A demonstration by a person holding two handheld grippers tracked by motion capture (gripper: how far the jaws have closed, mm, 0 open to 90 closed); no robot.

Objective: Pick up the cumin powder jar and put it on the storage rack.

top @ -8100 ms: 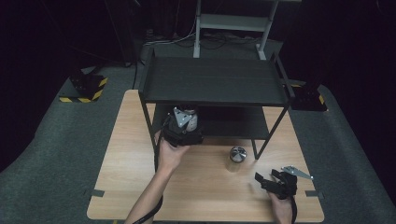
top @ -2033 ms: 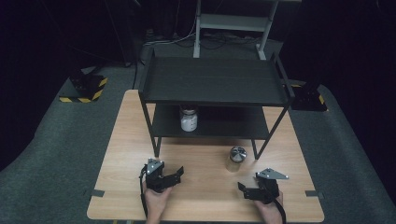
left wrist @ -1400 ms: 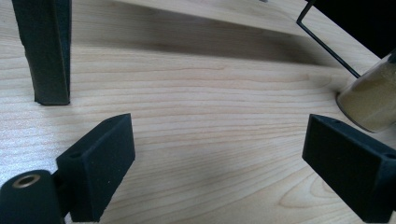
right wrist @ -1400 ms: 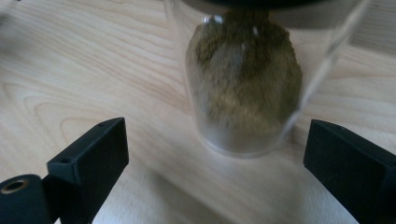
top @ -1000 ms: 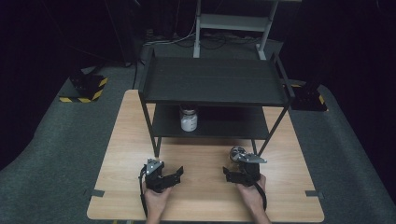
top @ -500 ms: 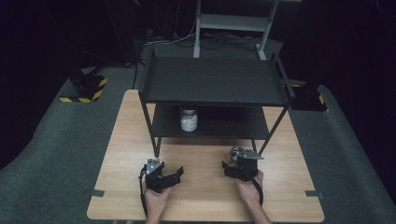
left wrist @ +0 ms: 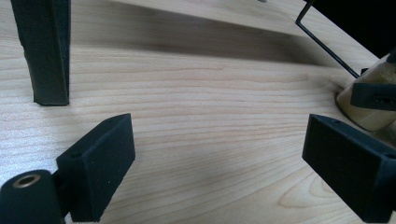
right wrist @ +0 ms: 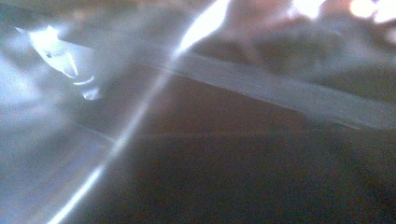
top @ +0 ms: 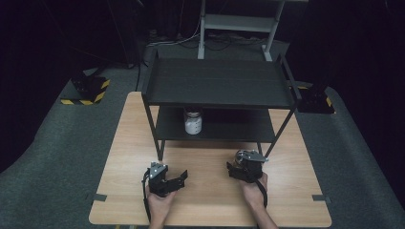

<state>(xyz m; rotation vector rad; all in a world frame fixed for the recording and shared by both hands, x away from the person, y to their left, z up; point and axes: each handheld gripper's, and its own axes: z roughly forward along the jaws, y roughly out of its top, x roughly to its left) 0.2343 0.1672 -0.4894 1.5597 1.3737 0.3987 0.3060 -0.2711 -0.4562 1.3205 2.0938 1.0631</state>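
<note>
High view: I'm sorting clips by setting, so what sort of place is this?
Probably a staged recording space or lab, not a home: a light wooden table with a black two-tier metal shelf rack stands on grey carpet, amid darkness, with yellow-black striped stand bases alongside.

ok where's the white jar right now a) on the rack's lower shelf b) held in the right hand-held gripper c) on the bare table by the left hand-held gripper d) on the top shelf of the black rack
a: in the high view the white jar stands on the lower shelf of the black rack, under its top shelf, well back from both hand-held grippers.
</note>
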